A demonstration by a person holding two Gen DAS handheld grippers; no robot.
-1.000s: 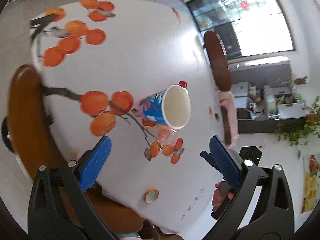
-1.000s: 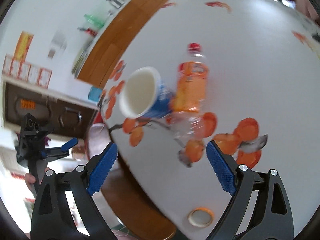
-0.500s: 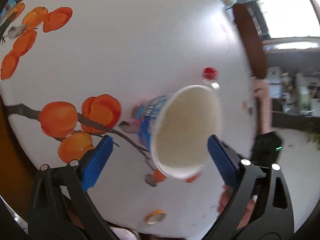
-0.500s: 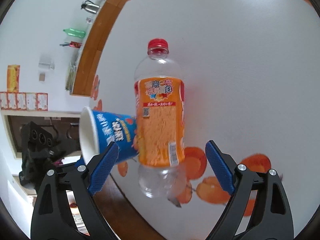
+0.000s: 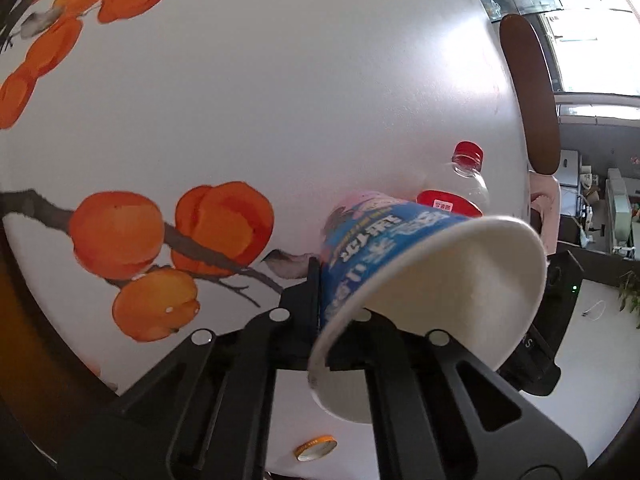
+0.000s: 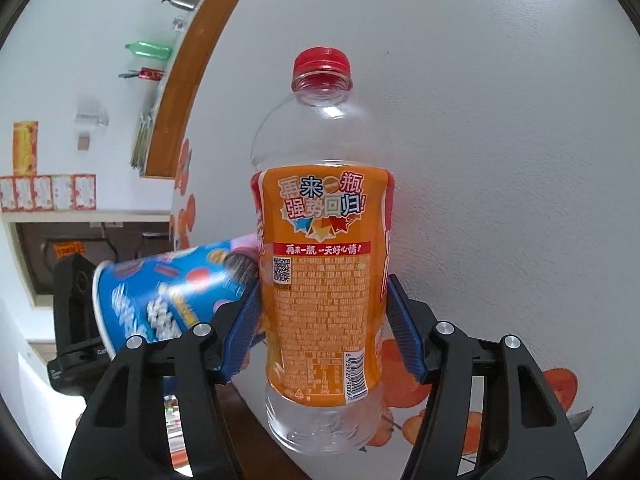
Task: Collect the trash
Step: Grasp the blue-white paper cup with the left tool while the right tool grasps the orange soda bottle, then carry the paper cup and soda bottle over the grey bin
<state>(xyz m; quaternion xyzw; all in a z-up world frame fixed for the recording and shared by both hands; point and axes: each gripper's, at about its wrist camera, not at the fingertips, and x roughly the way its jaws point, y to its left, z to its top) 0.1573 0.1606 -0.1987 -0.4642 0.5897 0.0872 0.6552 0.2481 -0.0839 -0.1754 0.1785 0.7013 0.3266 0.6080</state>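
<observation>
A blue paper cup [image 5: 400,240] with a white inside lies tilted on the table, its mouth towards the left wrist camera. My left gripper [image 5: 320,296] is shut on the cup's wall near the rim, one finger inside and one outside. Behind the cup is a clear plastic bottle [image 5: 466,176] with a red cap. In the right wrist view the bottle [image 6: 324,280] with its orange label sits between the blue pads of my right gripper [image 6: 322,312]. Its jaws are closing and both pads touch the bottle's sides. The cup [image 6: 168,292] lies at the left against the bottle.
The round white table [image 5: 280,80] is printed with orange fruit and dark branches. A small yellow lid [image 5: 316,446] lies near the table's near edge. A brown chair back [image 5: 528,96] stands at the far side. Shelves and a cabinet [image 6: 80,240] are beyond the table rim.
Both grippers came down onto the objects. The left jaws went from wide open to shut on the cup's wall. The right jaws narrowed onto the bottle.
</observation>
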